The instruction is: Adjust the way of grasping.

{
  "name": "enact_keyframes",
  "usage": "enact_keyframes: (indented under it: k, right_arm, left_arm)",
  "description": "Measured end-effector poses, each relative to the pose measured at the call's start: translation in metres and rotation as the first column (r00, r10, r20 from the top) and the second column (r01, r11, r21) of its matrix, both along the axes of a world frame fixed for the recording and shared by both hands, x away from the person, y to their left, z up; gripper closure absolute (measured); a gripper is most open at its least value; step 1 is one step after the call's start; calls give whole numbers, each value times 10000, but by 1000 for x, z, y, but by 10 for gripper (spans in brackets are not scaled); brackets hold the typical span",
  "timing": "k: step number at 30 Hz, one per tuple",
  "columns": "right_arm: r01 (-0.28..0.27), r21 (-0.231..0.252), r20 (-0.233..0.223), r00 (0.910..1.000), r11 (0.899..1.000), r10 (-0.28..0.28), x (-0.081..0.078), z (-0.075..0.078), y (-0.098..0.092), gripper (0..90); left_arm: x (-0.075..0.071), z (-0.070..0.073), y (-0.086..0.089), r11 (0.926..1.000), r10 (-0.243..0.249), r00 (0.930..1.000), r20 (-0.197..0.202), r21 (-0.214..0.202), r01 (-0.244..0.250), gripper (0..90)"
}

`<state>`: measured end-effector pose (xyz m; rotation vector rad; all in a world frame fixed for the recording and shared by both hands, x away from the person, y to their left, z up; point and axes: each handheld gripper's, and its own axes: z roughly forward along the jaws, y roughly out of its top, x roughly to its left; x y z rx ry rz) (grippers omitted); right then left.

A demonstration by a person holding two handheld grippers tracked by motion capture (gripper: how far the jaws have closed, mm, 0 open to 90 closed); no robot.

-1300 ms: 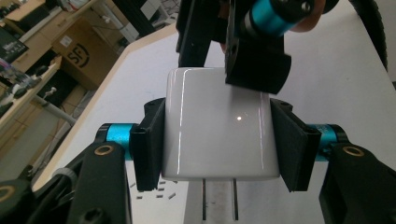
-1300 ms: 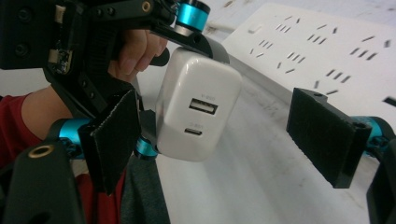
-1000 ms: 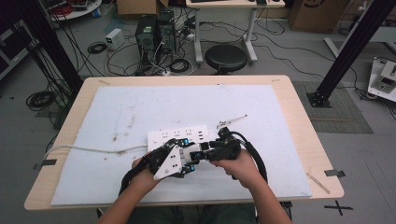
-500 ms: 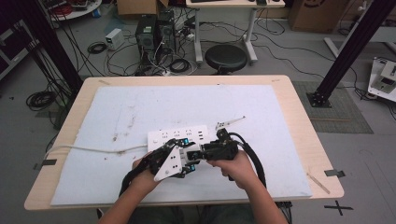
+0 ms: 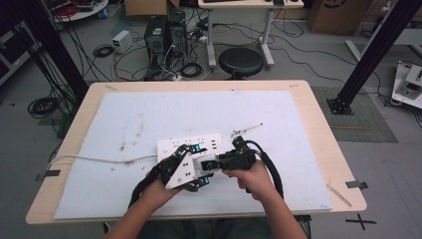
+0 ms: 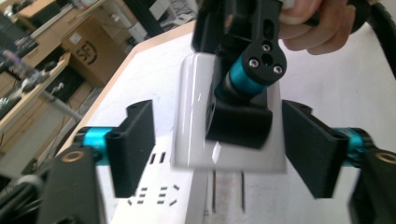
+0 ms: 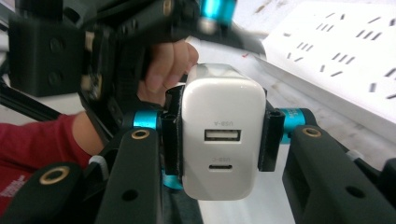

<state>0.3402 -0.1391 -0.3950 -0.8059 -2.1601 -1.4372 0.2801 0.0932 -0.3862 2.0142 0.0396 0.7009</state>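
We hold the white charger (image 7: 223, 135) clamped between the jaws of the right gripper (image 7: 219, 140), prongs toward the power strip (image 5: 191, 145) on the table, apparently for insertion. The left gripper (image 6: 224, 149) brackets the charger with jaws apart, not touching. Its port face reads "USB-A" and "USB-C", upside down.

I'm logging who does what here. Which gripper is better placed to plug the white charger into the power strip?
The right gripper: it is shut on the white charger, whose prongs hang beside the power strip. The left gripper is open around the charger, not gripping it.
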Motion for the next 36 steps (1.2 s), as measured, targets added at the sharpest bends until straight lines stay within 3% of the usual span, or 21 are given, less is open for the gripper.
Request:
enact_keyframes:
  k: [1, 4, 6, 7, 8, 11, 12, 13, 15, 17, 18, 23, 28, 31, 36]
  right_arm:
    - [35, -9, 5, 10000, 10000, -35, 1, 0, -2, 634]
    - [546, -277, 572, 9970, 9981, -530, 2, 5, -9, 634]
    - [690, -358, 673, 9955, 9970, -665, 1, 7, -11, 634]
    - [708, -439, 858, 9941, 9965, -669, 2, 9, -13, 634]
    - [966, -582, 1379, 9865, 9936, -878, 2, 14, -17, 634]
    - [1250, -848, 1774, 9781, 9885, -1085, 1, 21, -22, 634]
    - [1250, -848, 1774, 9781, 9885, -1085, 1, 21, -22, 634]
    - [1348, -885, 2017, 9727, 9869, -1148, 1, 23, -24, 634]
    - [1538, -1021, 2286, 9652, 9828, -1273, 2, 27, -30, 634]
    - [1585, -1130, 2388, 9626, 9809, -1280, 2, 28, -32, 633]
    - [1776, -1445, 2633, 9552, 9734, -1352, 3, 30, -38, 634]
    - [1964, -1793, 3236, 9371, 9640, -1307, 4, 33, -45, 633]
    - [1969, -1970, 3442, 9311, 9604, -1203, 7, 36, -50, 633]
    - [2063, -2064, 3546, 9269, 9565, -1234, 8, 39, -52, 633]
    - [2159, -2241, 3652, 9227, 9503, -1235, 10, 41, -56, 633]
  left_arm:
    - [1, 1, 2, 9999, 124, 9998, -123, -36, -124, 203]
    - [4, 4, 9, 9984, 570, 9975, -425, 1, -570, 197]
    - [6, 5, 13, 9972, 736, 9957, -569, -46, -740, 197]
    - [10, 10, 23, 9944, 1045, 9908, -859, -50, -1053, 197]
    - [13, 11, 27, 9919, 1245, 9865, -1063, -121, -1265, 193]
    - [23, 17, 41, 9823, 1851, 9676, -1717, 46, -1871, 193]
    - [23, 17, 41, 9823, 1851, 9676, -1717, 46, -1871, 192]
    - [29, 19, 50, 9805, 1932, 9547, -2264, 105, -1960, 192]
    - [34, 22, 59, 9795, 1978, 9458, -2577, 156, -2006, 192]
    - [35, 24, 63, 9788, 2022, 9424, -2663, 235, -2034, 192]
    - [40, 31, 75, 9754, 2191, 9304, -2940, 403, -2170, 192]
    - [47, 45, 92, 9668, 2557, 9112, -3229, 850, -2412, 192]
    - [53, 54, 109, 9601, 2793, 8976, -3411, 1096, -2571, 192]
    - [57, 56, 116, 9606, 2774, 8969, -3444, 1138, -2534, 192]
    - [66, 56, 131, 9587, 2843, 8794, -3819, 1148, -2601, 192]
